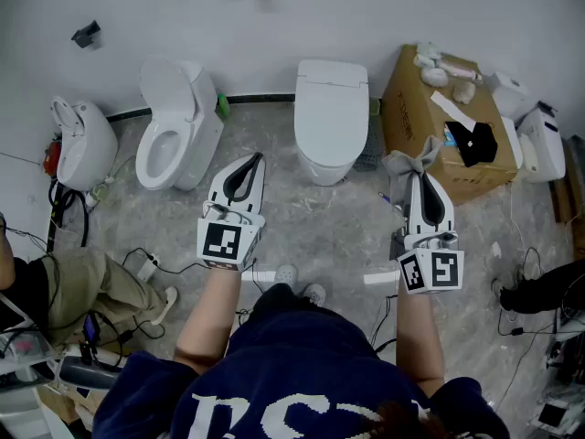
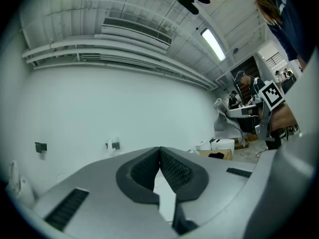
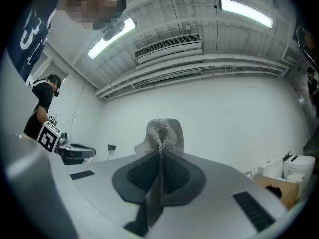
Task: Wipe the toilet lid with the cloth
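Cardboard box point(image 1: 413, 110) at the floor's right edge carries white lumps point(image 1: 435, 75) and a black item point(image 1: 477, 143) on top, the white toilet lid point(image 1: 331, 108) lies closed, right gripper point(image 1: 420, 176) pinches the crumpled grey cloth point(image 1: 408, 163), left gripper point(image 1: 255, 159) jaws meet on nothing.

Grey cloth point(image 1: 409, 163) in right gripper point(image 1: 420, 179), near toilet lid point(image 1: 331, 108)

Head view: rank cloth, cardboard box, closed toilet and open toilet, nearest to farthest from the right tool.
1. Cloth, clamped in the right tool.
2. Cardboard box, just behind it.
3. Closed toilet, to its left.
4. Open toilet, far left.
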The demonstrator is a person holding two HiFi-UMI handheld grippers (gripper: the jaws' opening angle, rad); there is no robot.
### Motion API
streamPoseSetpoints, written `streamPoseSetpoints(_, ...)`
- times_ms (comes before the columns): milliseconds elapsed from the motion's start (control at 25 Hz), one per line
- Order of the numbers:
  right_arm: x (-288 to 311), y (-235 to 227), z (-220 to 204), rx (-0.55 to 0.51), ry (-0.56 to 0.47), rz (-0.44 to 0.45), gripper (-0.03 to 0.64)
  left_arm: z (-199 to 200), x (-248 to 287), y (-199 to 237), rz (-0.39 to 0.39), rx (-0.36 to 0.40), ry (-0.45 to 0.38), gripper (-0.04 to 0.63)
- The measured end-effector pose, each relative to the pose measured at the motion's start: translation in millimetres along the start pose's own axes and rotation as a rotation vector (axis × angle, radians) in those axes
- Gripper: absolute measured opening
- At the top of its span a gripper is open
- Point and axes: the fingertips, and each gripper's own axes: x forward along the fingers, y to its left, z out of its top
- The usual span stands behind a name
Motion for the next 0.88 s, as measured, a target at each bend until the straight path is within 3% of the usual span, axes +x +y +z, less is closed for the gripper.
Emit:
streamPoseSetpoints(440, 10, -17, -7, 0.056, -0.009, -0.008, 0.032, -6, 23, 4, 0.024, -0.045, 0.006, 0.02)
streamPoseSetpoints(880, 69, -31, -38, 0.075, 0.01, 0.01, 0.032, -27, 76, 39, 0.053, -0.09, 0.007, 0.02)
